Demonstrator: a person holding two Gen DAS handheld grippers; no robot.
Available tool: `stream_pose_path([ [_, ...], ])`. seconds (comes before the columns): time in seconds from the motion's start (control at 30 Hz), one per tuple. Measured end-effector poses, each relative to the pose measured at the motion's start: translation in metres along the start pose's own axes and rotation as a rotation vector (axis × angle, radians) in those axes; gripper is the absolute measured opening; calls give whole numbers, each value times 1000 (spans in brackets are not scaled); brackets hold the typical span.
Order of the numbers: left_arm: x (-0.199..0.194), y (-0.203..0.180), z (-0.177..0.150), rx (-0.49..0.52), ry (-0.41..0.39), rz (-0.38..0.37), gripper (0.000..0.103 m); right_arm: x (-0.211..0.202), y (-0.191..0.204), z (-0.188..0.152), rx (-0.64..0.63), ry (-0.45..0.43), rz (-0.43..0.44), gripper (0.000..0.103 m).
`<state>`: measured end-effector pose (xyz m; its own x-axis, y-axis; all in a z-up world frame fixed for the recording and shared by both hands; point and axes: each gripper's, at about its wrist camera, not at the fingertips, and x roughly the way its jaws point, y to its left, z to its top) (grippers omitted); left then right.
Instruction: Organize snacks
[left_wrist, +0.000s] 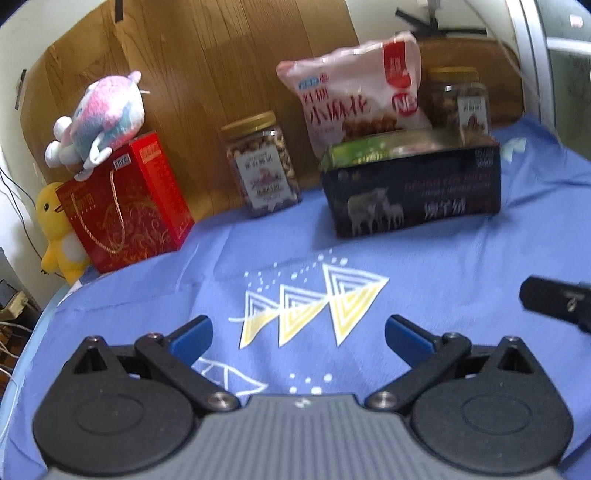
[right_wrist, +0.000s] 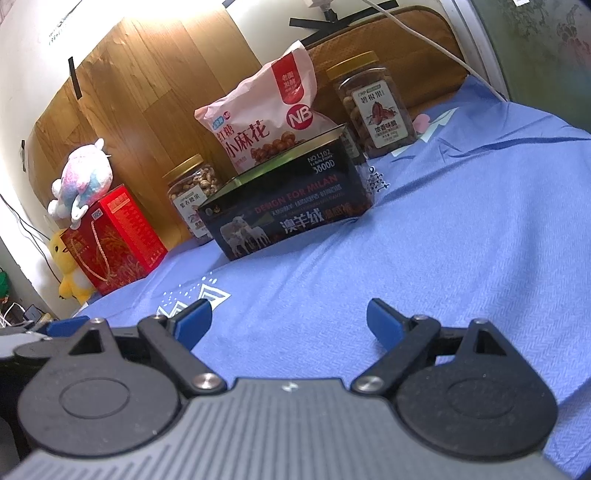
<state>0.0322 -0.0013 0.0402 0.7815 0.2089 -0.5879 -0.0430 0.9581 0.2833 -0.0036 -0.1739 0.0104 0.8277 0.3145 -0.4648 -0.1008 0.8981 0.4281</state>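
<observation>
Counting snacks: two gold-lidded clear plastic nut jars (left_wrist: 263, 164) (right_wrist: 373, 103), one pink snack bag (right_wrist: 266, 118).
Claws: left claw (left_wrist: 298, 332) and right claw (right_wrist: 289, 325) both spread, empty.

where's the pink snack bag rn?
In both views the pink snack bag stands upright in the dark box, near the wooden backboard, between the two nut jars.

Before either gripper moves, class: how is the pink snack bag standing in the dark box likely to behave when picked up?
The pink snack bag looks puffy and soft, so it would probably crumple and sag. It leans upright in the dark box, so it may flop when nudged. Its glossy film could slip.
</observation>
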Motion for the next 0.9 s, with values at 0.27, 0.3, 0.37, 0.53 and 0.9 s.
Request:
stream_pose_path([
  [0.27,9,-3,-2,19,48,-11,103,2,0,-1,4,4,-2,93],
  [0.3,9,-4,-3,21,53,-12,103,2,0,-2,5,5,-2,93],
  [0.37,10,-5,-3,26,61,-21,103,2,-1,-2,7,5,-2,93],
  [0.53,12,-8,-4,40,78,-42,103,2,-2,-3,11,5,-3,93],
  [0.9,12,-14,-5,62,97,-80,103,2,-3,-2,13,6,-2,93],
])
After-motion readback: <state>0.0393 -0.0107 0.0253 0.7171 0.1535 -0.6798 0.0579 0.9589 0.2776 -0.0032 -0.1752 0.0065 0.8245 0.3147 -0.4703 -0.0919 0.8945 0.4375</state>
